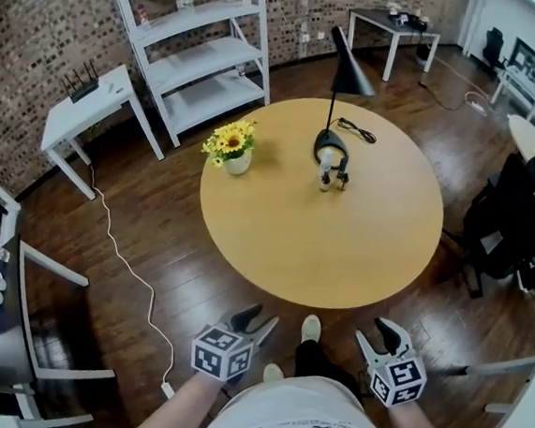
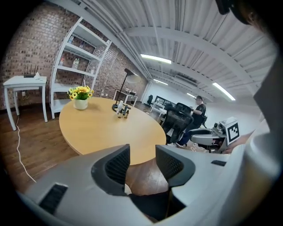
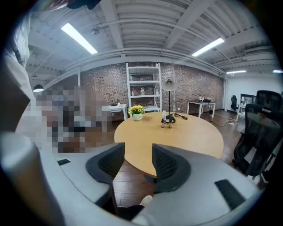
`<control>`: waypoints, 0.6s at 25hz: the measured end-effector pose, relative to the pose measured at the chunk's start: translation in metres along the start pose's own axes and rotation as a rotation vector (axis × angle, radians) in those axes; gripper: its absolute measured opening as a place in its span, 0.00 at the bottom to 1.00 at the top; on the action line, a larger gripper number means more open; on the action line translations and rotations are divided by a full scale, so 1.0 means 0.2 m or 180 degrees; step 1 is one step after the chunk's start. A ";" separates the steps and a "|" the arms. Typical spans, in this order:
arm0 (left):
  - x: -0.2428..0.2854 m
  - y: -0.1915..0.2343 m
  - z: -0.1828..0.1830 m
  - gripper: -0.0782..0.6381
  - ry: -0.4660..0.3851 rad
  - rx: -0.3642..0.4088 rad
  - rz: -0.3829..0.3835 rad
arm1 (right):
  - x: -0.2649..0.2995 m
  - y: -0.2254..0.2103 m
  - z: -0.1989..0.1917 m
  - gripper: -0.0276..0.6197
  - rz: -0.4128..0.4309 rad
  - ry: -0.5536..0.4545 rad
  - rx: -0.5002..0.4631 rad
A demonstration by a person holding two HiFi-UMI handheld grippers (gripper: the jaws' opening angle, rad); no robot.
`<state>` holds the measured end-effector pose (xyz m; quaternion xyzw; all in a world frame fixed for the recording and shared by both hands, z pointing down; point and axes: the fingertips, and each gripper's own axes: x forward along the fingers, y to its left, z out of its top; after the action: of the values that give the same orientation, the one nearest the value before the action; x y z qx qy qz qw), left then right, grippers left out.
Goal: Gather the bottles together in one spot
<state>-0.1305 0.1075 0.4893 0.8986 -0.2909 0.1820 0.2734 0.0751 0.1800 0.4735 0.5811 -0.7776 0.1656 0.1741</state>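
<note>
Left tongs (image 1: pixel 265 316), right tongs (image 1: pixel 373 331) empty; vase (image 1: pixel 237 164) holds flowers (image 1: pixel 230 140); bottles (image 1: pixel 326 174) by lamp (image 1: pixel 351 71).

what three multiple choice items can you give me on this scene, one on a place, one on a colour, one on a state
1. Where on the round light-wood table do the small bottles stand?
A at its near edge
B by the base of the black desk lamp
C at its right edge

2. What colour are the flowers in the white pot?
A red
B purple
C yellow

3. How are the left gripper and the right gripper?
A both open and empty
B both shut on bottles
C one open, one shut

Answers:
1 B, the bottles stand right by the lamp's base on the far part of the table.
2 C, the blooms show yellow in the head view.
3 A, each gripper view shows a gap between the jaws with nothing in it.
</note>
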 end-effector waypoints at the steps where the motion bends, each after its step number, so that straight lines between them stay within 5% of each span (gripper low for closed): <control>1: -0.02 0.00 0.00 0.33 -0.0021 0.0013 0.0023 | 0.00 0.02 0.00 0.38 0.0008 -0.0012 0.0024; 15: -0.16 0.05 -0.02 0.33 -0.0097 0.0024 0.0164 | -0.01 0.05 0.03 0.38 -0.0122 0.0052 0.0112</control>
<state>-0.1624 0.1166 0.4801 0.8945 -0.3174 0.1764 0.2607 0.0658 0.1807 0.4666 0.5974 -0.7618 0.1806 0.1734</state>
